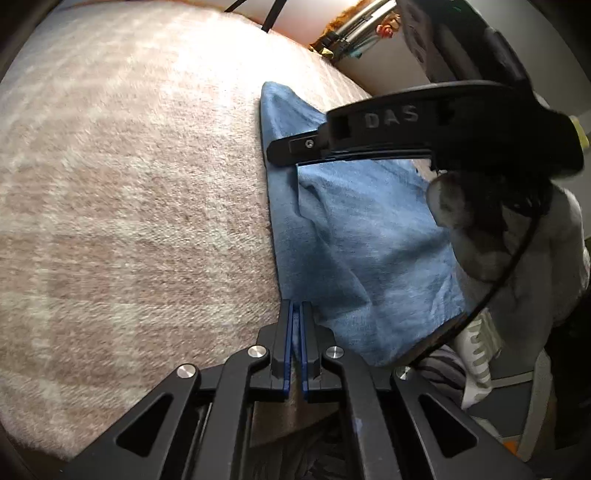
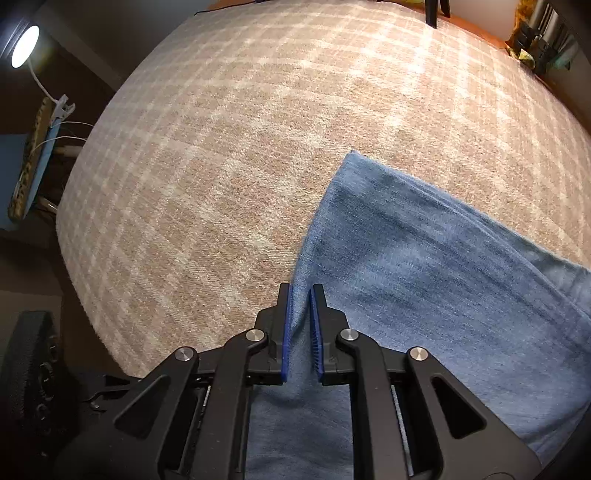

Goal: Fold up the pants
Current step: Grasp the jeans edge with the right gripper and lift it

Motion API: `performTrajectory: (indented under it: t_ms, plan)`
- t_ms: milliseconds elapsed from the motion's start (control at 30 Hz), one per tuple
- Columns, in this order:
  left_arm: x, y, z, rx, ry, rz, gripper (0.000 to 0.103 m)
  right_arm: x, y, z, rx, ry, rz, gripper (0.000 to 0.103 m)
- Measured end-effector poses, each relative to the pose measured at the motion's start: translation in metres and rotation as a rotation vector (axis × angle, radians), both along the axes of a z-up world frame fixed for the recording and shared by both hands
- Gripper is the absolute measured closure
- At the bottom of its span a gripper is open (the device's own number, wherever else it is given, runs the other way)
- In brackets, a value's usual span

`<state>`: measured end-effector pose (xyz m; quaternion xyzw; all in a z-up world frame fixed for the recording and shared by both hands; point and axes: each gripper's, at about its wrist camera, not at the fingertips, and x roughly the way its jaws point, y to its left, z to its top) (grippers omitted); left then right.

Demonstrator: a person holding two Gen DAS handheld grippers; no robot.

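Light blue pants lie on a beige plaid blanket, along its right side in the left wrist view. My left gripper is shut, pinching the pants' near left corner between its blue pads. My right gripper, black and marked DAS, reaches in from the right over the far end of the pants, held by a hand in a grey glove. In the right wrist view the right gripper points steeply down, its pads closed on a raised fold at the left edge of the pants.
The blanket spreads wide to the left and far side of the pants. A lit lamp and cables stand off its left edge, with a black device below. Black stand legs and a metal rail sit beyond the far edge.
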<state>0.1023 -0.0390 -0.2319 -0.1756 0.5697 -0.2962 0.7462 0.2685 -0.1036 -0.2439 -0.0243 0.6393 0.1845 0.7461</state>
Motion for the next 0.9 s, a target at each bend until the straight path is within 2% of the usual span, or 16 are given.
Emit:
performTrajectory:
  t_ms: [133, 467, 600, 700, 833, 867, 900]
  plan:
    - [0.000, -0.008, 0.002, 0.024, -0.030, -0.026, 0.102, 0.002, -0.030, 0.016, 0.035, -0.006, 0.003, 0.097]
    - [0.009, 0.022, 0.005, 0.014, -0.031, 0.044, 0.102, -0.005, -0.073, 0.056, 0.121, -0.056, -0.020, 0.098]
    - [0.013, -0.004, 0.009, -0.013, -0.042, 0.014, 0.102, -0.001, -0.090, 0.060, 0.157, -0.062, -0.059, 0.098]
    - [0.012, -0.025, 0.018, -0.048, -0.084, -0.029, 0.102, 0.000, -0.108, 0.061, 0.183, -0.057, -0.089, 0.098]
    - [0.008, -0.042, 0.021, -0.045, -0.114, -0.043, 0.102, 0.006, -0.113, 0.057, 0.190, -0.028, -0.099, 0.098]
    - [0.009, -0.044, 0.020, -0.045, -0.117, -0.042, 0.102, 0.006, -0.110, 0.056, 0.179, -0.022, -0.097, 0.096]
    - [0.009, -0.044, 0.019, -0.049, -0.112, -0.038, 0.102, 0.008, -0.108, 0.056, 0.155, -0.020, -0.093, 0.087]
